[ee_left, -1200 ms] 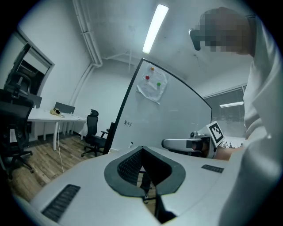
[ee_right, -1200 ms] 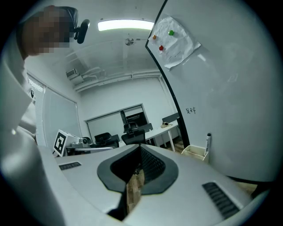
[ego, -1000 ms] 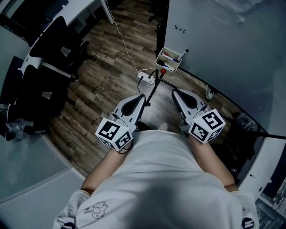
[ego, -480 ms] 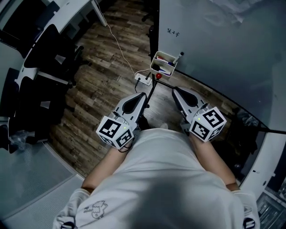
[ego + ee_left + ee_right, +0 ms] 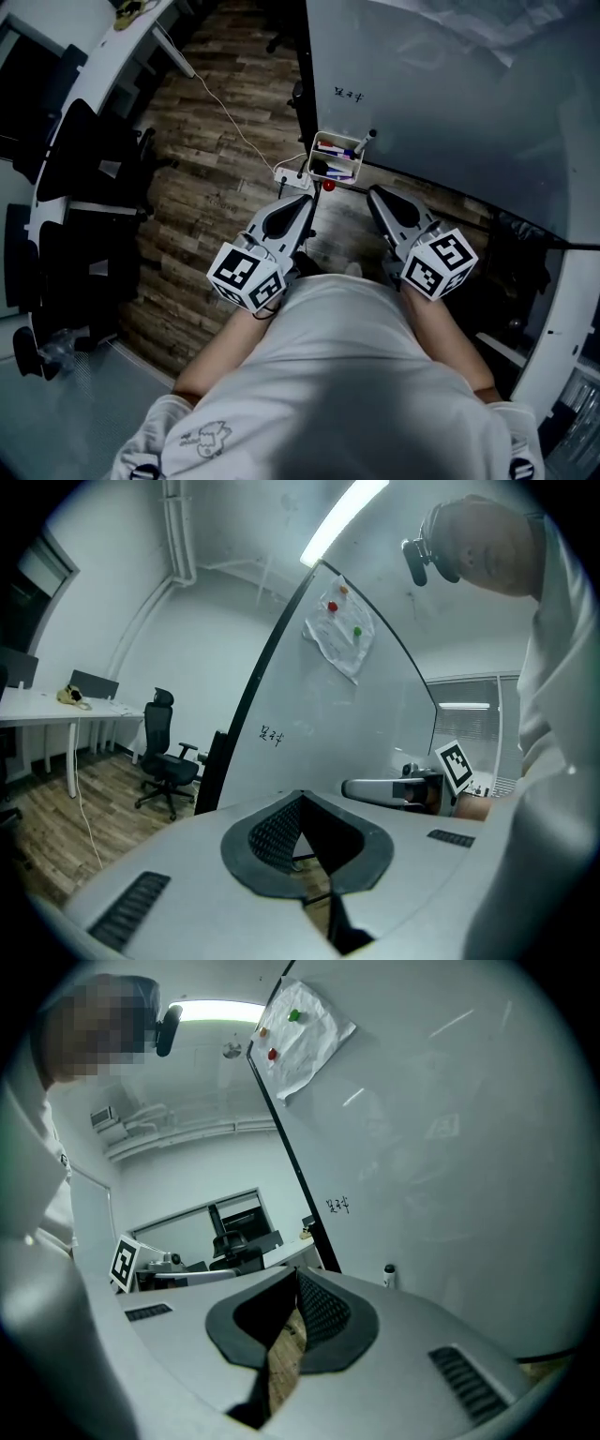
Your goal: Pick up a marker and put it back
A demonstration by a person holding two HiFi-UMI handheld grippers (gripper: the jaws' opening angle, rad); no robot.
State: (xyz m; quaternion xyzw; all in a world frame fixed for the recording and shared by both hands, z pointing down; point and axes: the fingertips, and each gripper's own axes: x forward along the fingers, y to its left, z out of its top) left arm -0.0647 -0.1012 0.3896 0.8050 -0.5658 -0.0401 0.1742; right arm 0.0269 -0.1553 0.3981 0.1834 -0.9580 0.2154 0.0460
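The easiest marker (image 5: 367,140) to take is the one standing nearly upright at the right corner of the white tray (image 5: 315,157), its dark cap clear of the rim. Several others, showing red, blue and purple, lie flat inside, packed side by side. The tray hangs at the lower edge of the whiteboard (image 5: 441,84), above the wooden floor (image 5: 225,103), and a white power strip (image 5: 289,175) lies on the floor just beside it.

Both grippers are held low in front of the person, short of the tray and pointing toward it. The right gripper (image 5: 377,193) is the nearer to the upright marker. Its own view shows the jaws brought together at the tips with nothing between them. The left gripper (image 5: 300,201) is likewise closed and empty.

The step in hand looks like the approach. To do it well, I would open the right jaws before they reach the tray — not at it — and come in from above with one jaw either side of the barrel, just under the cap. Close only when the marker sits squarely between them. Then lift straight up, so the barrel neither drags on the tray's wall nor stirs the markers lying flat. The left gripper has no part in this and is best held away from the tray.
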